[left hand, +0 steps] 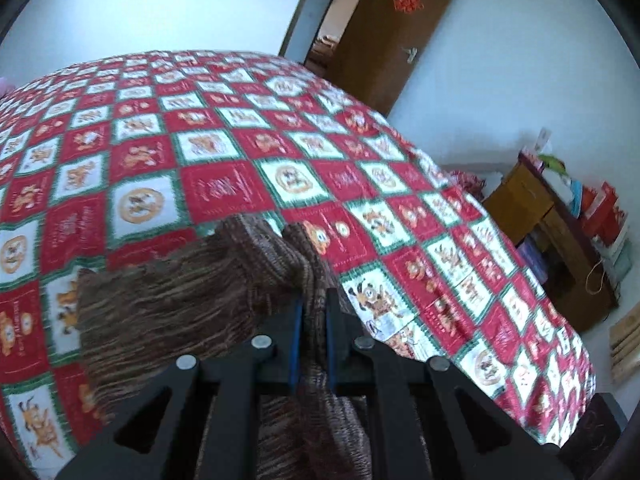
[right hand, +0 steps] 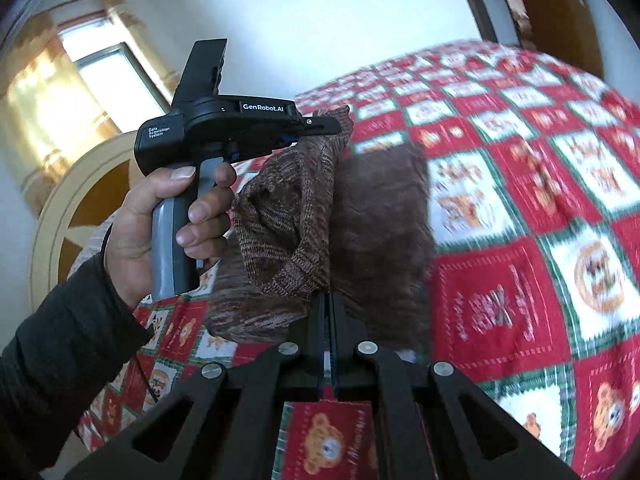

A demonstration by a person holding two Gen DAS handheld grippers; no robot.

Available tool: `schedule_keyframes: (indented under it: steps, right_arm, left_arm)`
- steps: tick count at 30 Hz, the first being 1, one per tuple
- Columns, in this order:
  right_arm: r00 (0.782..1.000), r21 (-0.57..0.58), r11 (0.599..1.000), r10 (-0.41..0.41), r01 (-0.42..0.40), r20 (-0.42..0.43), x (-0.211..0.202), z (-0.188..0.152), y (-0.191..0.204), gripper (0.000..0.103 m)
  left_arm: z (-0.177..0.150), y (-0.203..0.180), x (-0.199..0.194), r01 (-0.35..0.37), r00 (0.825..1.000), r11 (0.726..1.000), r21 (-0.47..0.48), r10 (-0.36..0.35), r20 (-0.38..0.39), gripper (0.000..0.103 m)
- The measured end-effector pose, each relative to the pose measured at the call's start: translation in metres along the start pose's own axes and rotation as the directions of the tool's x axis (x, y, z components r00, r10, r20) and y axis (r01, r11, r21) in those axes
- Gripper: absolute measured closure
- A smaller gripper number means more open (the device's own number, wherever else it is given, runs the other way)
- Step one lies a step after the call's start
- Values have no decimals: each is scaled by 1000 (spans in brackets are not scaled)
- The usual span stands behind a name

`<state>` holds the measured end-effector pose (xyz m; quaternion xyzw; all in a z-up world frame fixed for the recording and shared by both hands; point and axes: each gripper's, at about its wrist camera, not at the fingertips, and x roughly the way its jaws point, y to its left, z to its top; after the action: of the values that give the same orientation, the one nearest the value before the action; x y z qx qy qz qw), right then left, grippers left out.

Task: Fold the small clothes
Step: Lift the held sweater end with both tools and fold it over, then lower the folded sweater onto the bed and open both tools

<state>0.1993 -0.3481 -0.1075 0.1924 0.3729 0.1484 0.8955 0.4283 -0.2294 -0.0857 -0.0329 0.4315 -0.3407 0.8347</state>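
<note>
A brown knitted garment [left hand: 180, 300] hangs over the red, white and green checked bedspread [left hand: 240, 152]. My left gripper [left hand: 314, 300] is shut on a bunched edge of it, the cloth pinched between the blue pads. In the right wrist view the same garment [right hand: 304, 208] hangs stretched between both grippers. My right gripper [right hand: 329, 300] is shut on its lower edge. The left gripper [right hand: 324, 128], held by a hand [right hand: 160, 220], clamps the upper corner.
The bed fills most of both views [right hand: 520, 200]. A brown door [left hand: 396, 36] stands open behind it. A wooden cabinet [left hand: 560, 232] with boxes stands right of the bed. A window [right hand: 108, 76] and a round wooden headboard [right hand: 80, 200] are at the left.
</note>
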Motion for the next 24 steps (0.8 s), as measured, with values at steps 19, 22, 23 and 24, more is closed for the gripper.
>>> schedule_keyframes:
  steps: [19,22,23,24]
  right_arm:
    - [996,146,989,27,-14,-89,16,-22,-43,103]
    - [997,114,993,3,7,-81,6,-23,-39,102]
    - [998,98,994,-34,40,-61,-1,-24,-38,100]
    - [997,80,994,-66,69,-42,-7,-24,-36,91]
  left_arm:
    - [-46,-33,-35,-155,987,966,205,144,69,38]
    - [-74,-6,-64,-216,974,958,190,198,106,32]
    - [-86,5,-73,-226,972,959,169,210,106,31]
    - [-94,13,-78,-234,970,960,154,220,105,28]
